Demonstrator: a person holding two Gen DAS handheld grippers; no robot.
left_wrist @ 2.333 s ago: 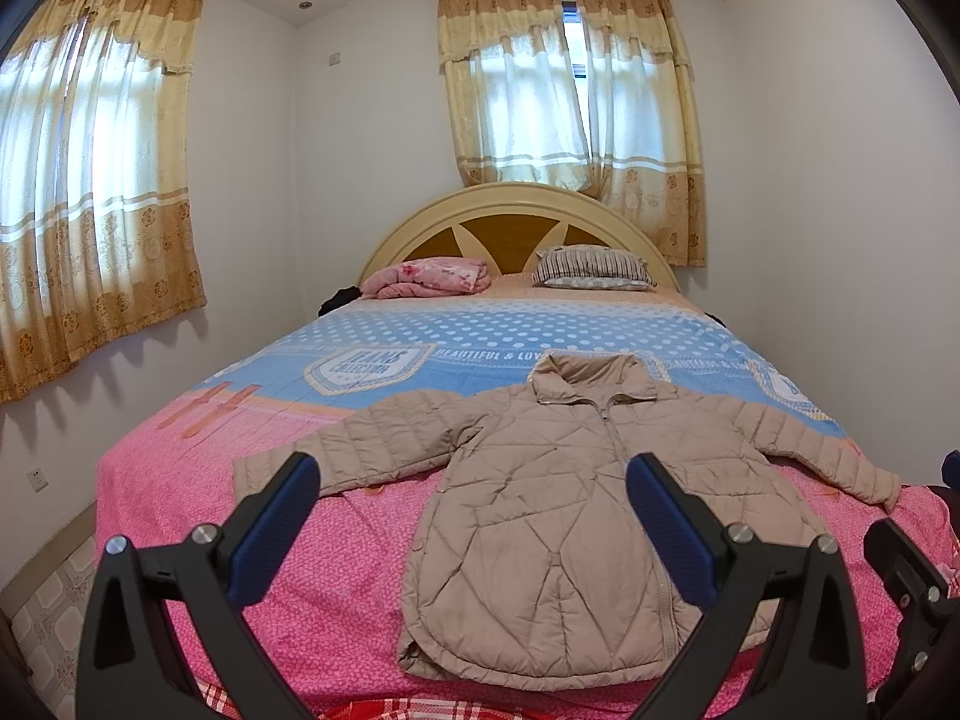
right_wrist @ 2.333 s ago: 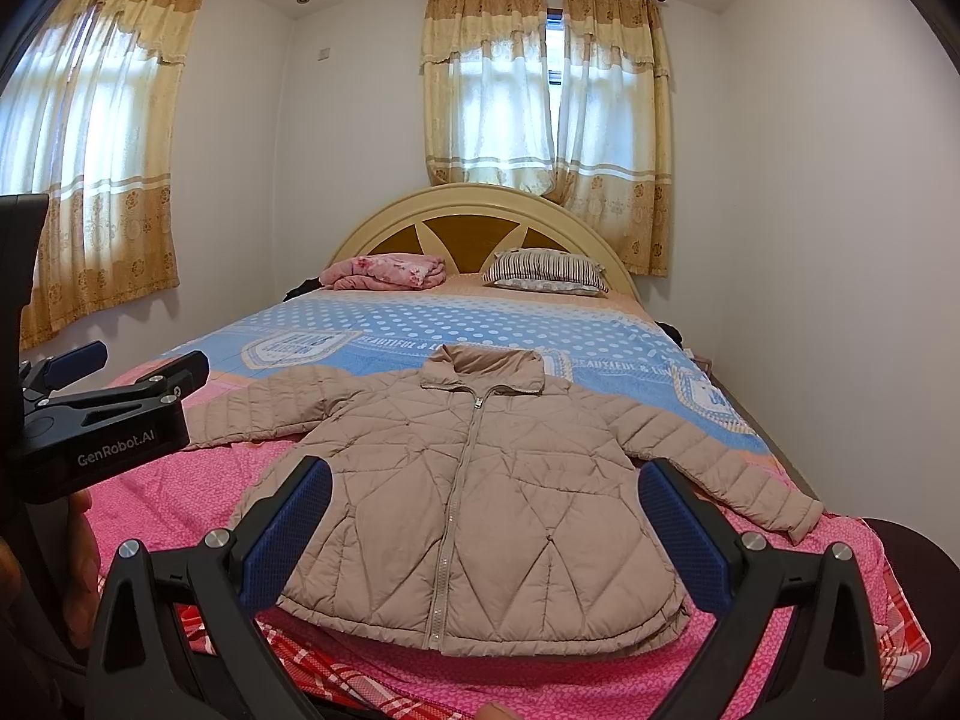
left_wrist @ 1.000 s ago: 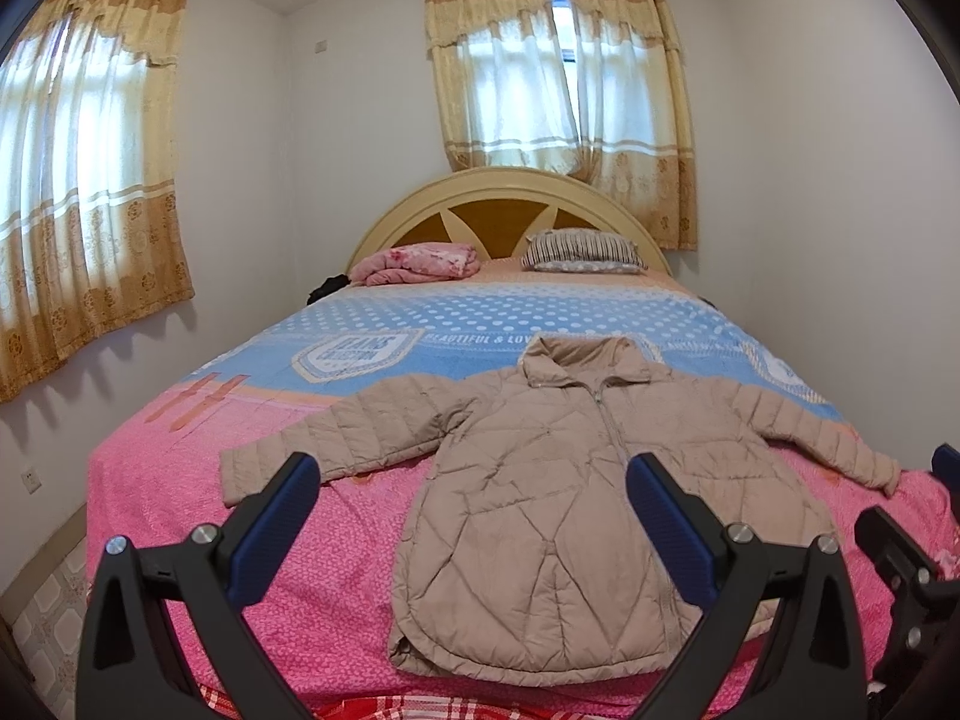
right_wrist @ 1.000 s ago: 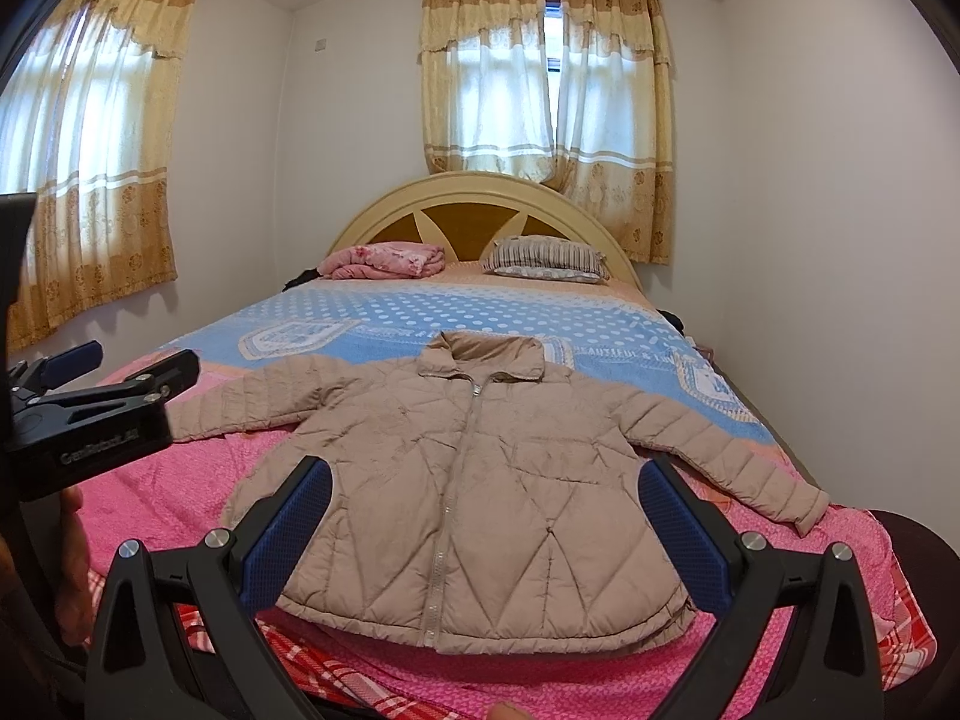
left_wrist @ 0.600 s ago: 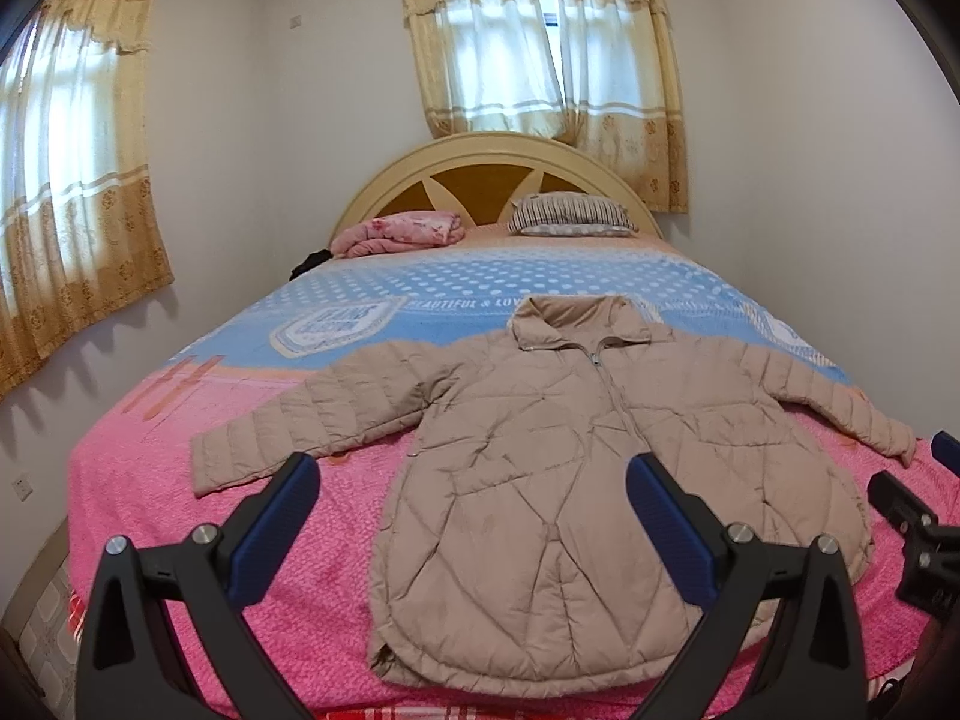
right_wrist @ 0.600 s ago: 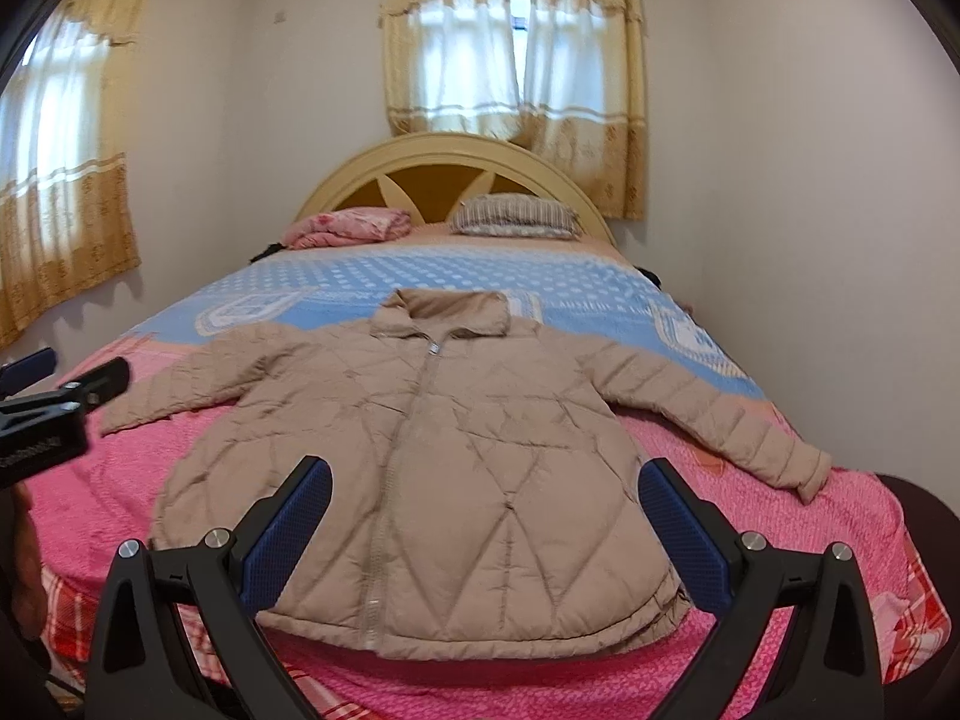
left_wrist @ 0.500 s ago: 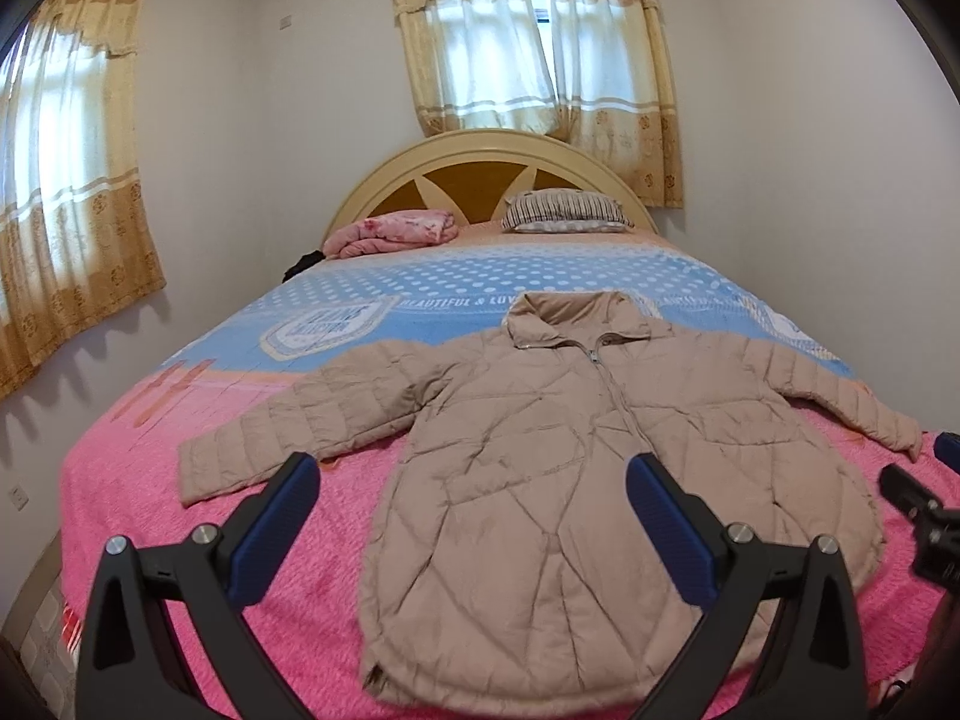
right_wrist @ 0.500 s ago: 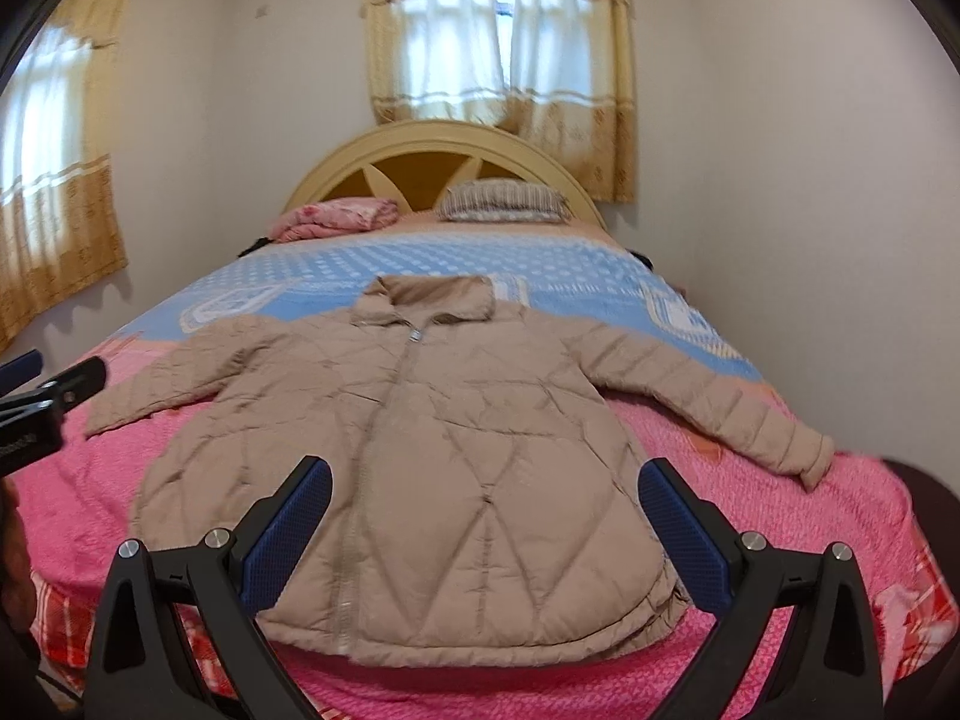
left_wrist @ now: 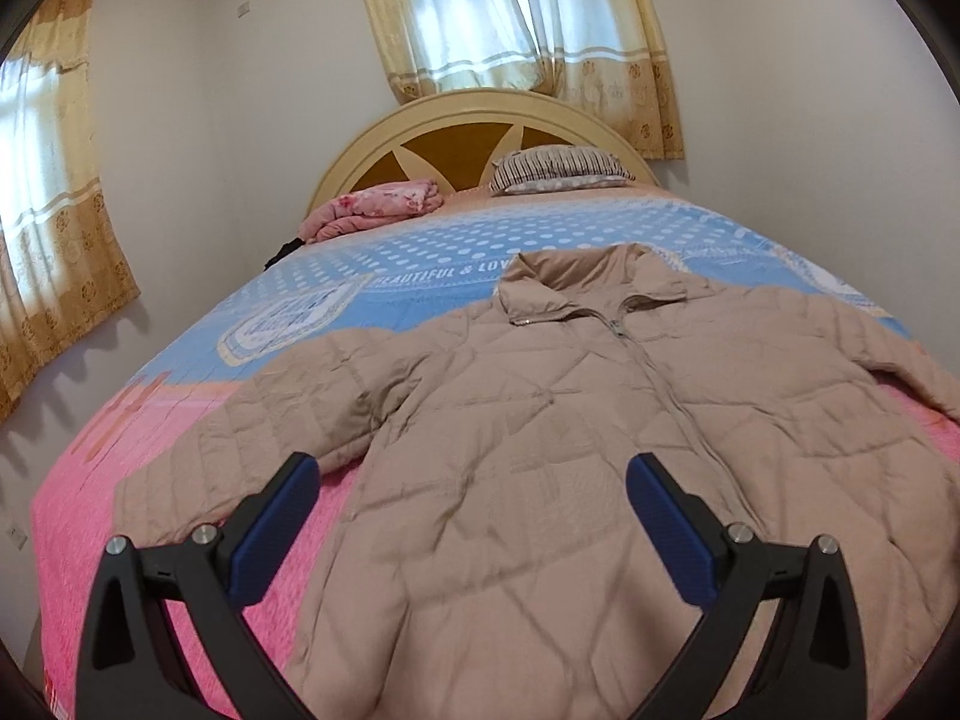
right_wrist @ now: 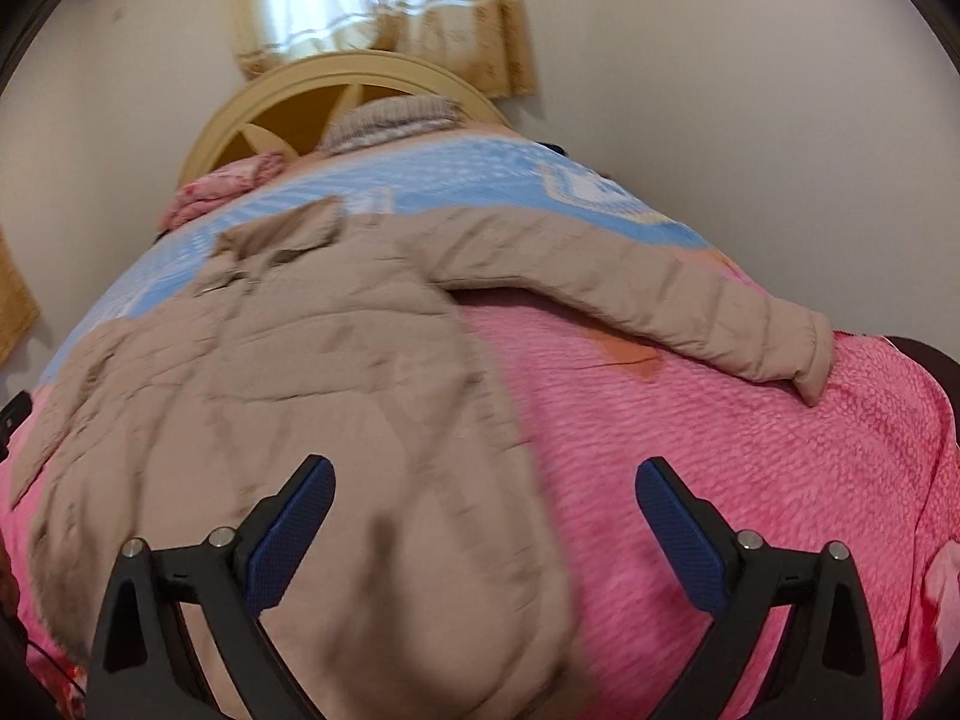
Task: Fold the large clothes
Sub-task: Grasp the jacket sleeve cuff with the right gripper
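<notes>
A beige quilted jacket (left_wrist: pixel 576 432) lies face up and zipped on the bed, sleeves spread to both sides, collar toward the headboard. My left gripper (left_wrist: pixel 474 480) hangs open low over its left half, near the armpit of the left sleeve (left_wrist: pixel 240 438). In the right wrist view the jacket (right_wrist: pixel 288 384) fills the left, its right sleeve (right_wrist: pixel 660 294) reaching out to the right. My right gripper (right_wrist: pixel 486 480) is over the jacket's right side edge, jaws wide and just starting to close, with the edge below the gap and no pad touching it.
The bed has a pink and blue cover (left_wrist: pixel 384 276) and a cream arched headboard (left_wrist: pixel 474 120). A striped pillow (left_wrist: pixel 558 171) and a folded pink blanket (left_wrist: pixel 372 210) lie at its head. Curtained windows (left_wrist: pixel 510 12) and white walls surround the bed.
Both grippers have come down and forward toward the bed, so the jacket looms much larger. The right one has swung right and rolled, now over the jacket's right edge.
</notes>
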